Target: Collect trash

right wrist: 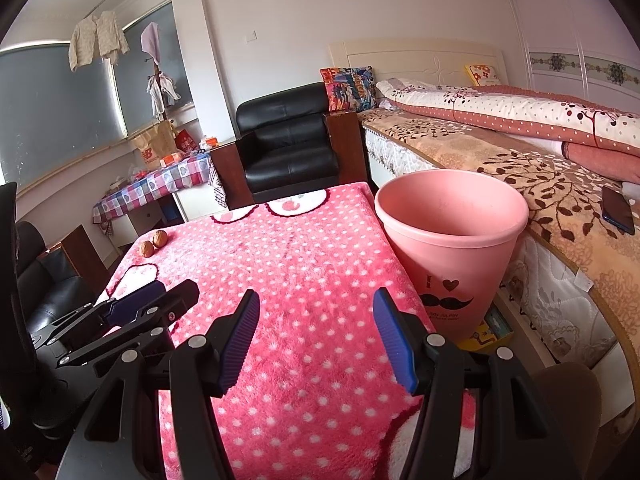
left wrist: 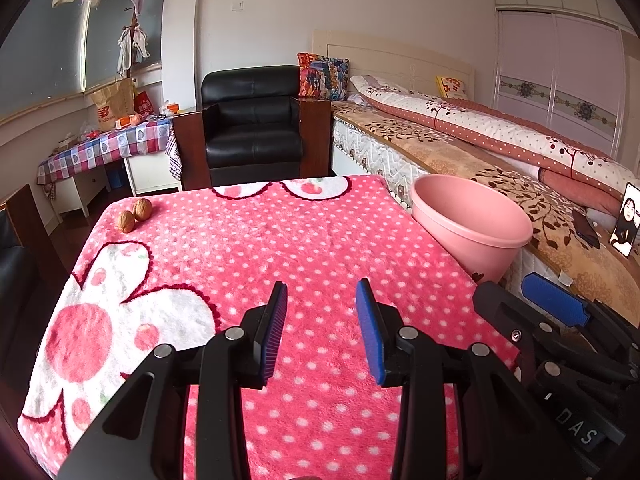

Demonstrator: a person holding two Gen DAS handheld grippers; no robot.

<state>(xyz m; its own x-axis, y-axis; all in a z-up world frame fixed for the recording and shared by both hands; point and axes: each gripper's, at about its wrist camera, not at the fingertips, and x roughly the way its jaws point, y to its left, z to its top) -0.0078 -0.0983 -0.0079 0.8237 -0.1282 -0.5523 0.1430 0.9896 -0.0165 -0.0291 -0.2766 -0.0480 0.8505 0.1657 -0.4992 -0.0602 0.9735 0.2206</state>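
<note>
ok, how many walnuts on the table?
2. Both sit at the far left corner of the pink blanket: one walnut farther back, the other walnut in front of it to the left, touching or nearly so. None visible in the bin, though its bottom is hidden.

You see a table with a fuzzy pink blanket full of white dots and big flowers. Two walnuts sit side by side, touching, at its far left corner. A pink bin stands just beside the table's right edge, by the bed.
</note>
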